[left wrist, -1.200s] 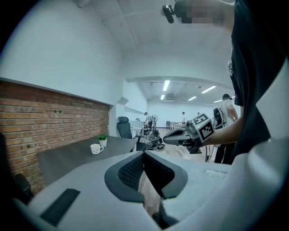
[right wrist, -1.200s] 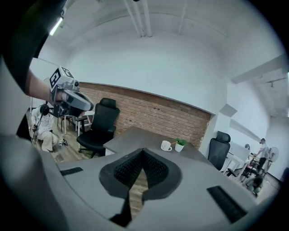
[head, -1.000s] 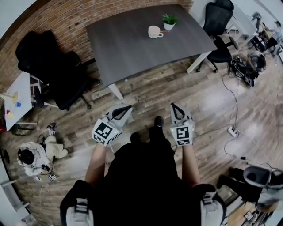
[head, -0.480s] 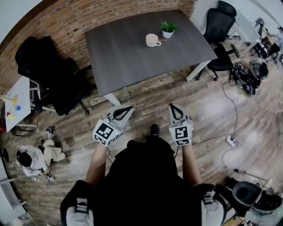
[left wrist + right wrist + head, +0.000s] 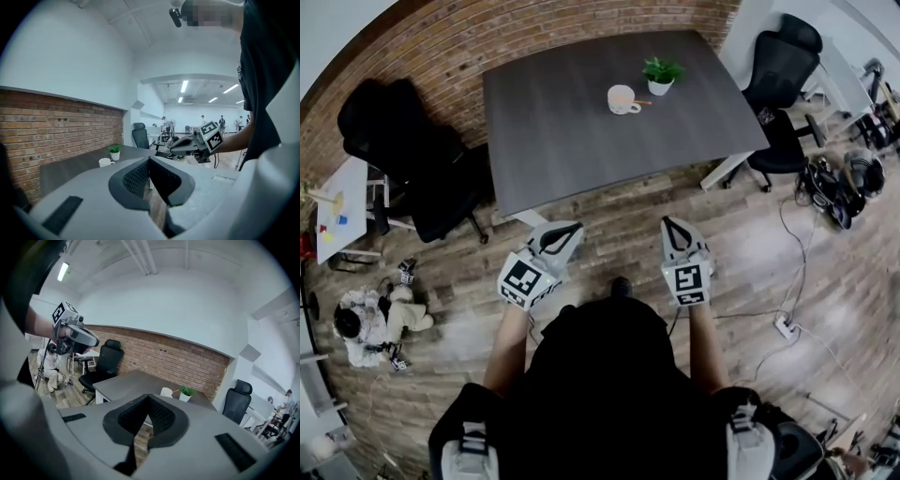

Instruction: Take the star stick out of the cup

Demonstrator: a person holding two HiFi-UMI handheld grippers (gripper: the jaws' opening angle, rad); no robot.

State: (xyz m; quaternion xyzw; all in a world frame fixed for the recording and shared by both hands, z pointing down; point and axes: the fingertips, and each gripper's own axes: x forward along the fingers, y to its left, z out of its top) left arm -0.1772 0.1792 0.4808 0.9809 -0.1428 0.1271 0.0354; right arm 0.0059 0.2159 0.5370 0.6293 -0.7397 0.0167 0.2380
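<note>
A white cup point(image 5: 623, 98) stands on the far part of the dark grey table point(image 5: 553, 112), and a thin orange stick point(image 5: 643, 102) pokes out of it to the right; its star end does not show. The cup point(image 5: 166, 392) and the stick point(image 5: 176, 391) also show far off in the right gripper view. In the left gripper view the cup point(image 5: 106, 162) is small and distant. My left gripper point(image 5: 562, 232) and right gripper point(image 5: 669, 227) are held over the wooden floor short of the table's near edge. Both are shut on nothing.
A small potted plant point(image 5: 661, 73) stands just right of the cup. Black office chairs stand left point(image 5: 412, 159) and right point(image 5: 778, 84) of the table. A white side table with toys point(image 5: 337, 211) is at the left. Cables and a power strip point(image 5: 785, 325) lie on the floor at the right.
The table and the cup sit a little nearer and lower in the head view, as the person has stepped forward. Both grippers stay shut in front of the body.
</note>
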